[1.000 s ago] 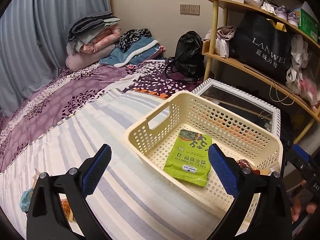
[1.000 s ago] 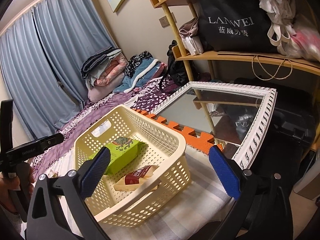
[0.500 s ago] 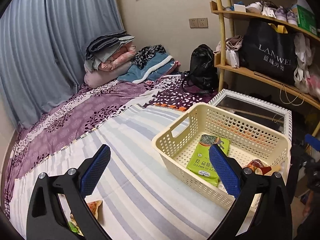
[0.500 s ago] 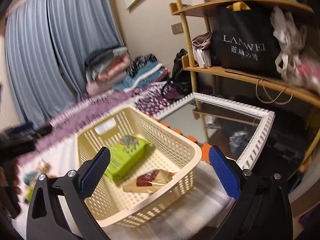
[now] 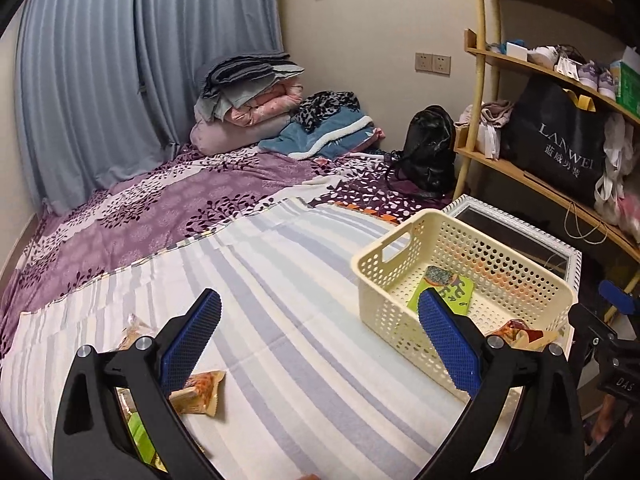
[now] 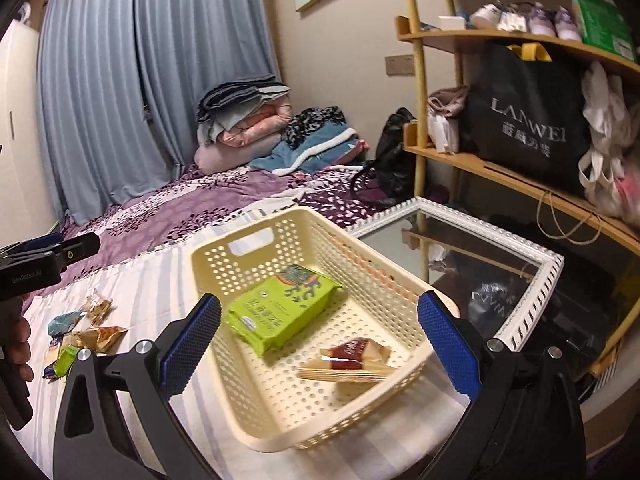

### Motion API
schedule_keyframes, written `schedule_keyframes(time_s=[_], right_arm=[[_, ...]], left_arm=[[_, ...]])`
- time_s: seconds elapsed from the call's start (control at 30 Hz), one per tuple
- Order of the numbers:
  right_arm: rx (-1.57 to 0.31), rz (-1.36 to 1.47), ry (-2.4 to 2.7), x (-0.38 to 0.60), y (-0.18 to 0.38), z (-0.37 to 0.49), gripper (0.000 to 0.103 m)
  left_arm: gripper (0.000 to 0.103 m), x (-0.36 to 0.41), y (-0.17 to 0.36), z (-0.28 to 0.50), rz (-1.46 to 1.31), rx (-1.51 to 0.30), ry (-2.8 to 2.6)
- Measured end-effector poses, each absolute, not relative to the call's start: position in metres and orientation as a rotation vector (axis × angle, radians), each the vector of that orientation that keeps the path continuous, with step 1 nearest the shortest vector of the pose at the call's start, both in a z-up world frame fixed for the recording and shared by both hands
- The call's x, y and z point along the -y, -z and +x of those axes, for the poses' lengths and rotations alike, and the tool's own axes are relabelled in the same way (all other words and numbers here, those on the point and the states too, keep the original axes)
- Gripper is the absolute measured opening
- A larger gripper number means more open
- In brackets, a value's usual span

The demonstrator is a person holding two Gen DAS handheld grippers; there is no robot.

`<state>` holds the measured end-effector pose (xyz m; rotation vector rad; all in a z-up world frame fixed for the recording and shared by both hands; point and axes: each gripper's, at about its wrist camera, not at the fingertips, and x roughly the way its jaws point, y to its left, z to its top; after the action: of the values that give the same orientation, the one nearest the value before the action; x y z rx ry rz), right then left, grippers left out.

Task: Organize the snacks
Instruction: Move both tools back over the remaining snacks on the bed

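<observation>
Two grippers are in view, and we hold both with jaws spread wide and nothing between the pads. We keep the left gripper [image 5: 320, 344] above the striped sheet [image 5: 280, 280], between the loose snacks and the basket [image 5: 400, 276]. We keep the right gripper [image 6: 320, 344] over the near rim of the basket.

The cream basket sits on the striped sheet at the bed's edge, just beside a white-framed mirror [image 6: 532, 304]. Inside it we see a green pack [image 6: 280, 308] lying flat toward the far end, and a red-brown packet [image 6: 352, 360] near the front wall, apart from the green pack.

Several snacks lie outside the basket on the sheet, well apart from it. From the left wrist we see an orange packet [image 5: 200, 392] just beside the left finger [image 5: 192, 340]. From the right wrist we see a cluster [image 6: 80, 336] of small wrappers, including tan, teal and green ones.
</observation>
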<state>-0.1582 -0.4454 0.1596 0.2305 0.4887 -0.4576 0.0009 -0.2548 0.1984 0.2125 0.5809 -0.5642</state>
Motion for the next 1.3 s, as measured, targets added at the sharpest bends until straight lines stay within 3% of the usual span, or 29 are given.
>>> schedule_keyframes(time_s=[0.53,1.3], right_arm=[[-0.552,0.187,0.299,0.376,-0.165,-0.116,0.098],[-0.719,0.155,0.079,0.307,-0.126,-0.063,0.098]], left_arm=[[0.1,0.161,-0.183,0.022,0.112,-0.651,0.45],[0.1,-0.011,-0.136,0.061,0.006,-0.768,0.152]])
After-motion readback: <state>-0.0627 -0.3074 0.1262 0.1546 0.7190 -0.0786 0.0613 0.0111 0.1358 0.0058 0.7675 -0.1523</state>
